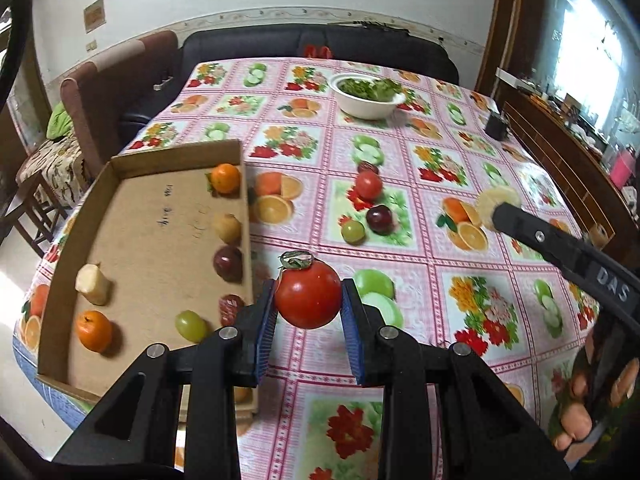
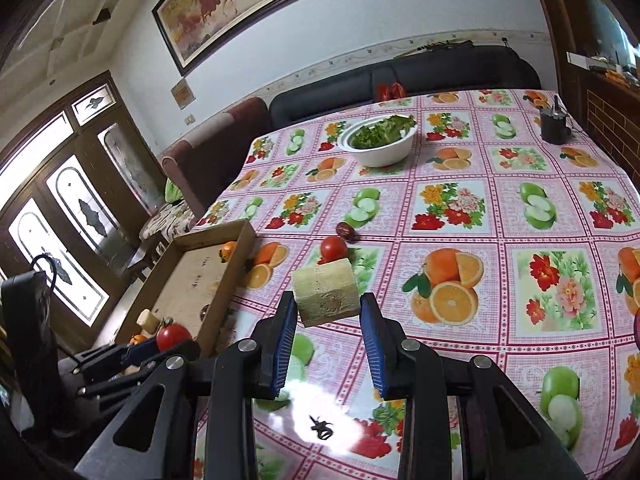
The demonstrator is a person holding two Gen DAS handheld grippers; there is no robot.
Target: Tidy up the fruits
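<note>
My left gripper (image 1: pixel 308 300) is shut on a red tomato (image 1: pixel 307 295) with a green stem, held above the table just right of the cardboard tray (image 1: pixel 76 236). In the tray lie two oranges (image 1: pixel 225 178), pale chunks (image 1: pixel 93 284), a dark plum (image 1: pixel 227 263), a green grape (image 1: pixel 191 325) and more. My right gripper (image 2: pixel 329 308) is shut on a pale yellow-green cut chunk (image 2: pixel 325 298), lifted over the tablecloth. Loose on the table are another tomato (image 1: pixel 369 185), a dark plum (image 1: pixel 380 219), a green grape (image 1: pixel 353 231) and a red date (image 2: pixel 346 230).
A white bowl of greens (image 1: pixel 368 96) stands at the far middle of the table. A small black container (image 2: pixel 554 124) sits at the far right. The fruit-print tablecloth (image 1: pixel 460 320) covers the table. A sofa and chairs stand beyond the far and left edges.
</note>
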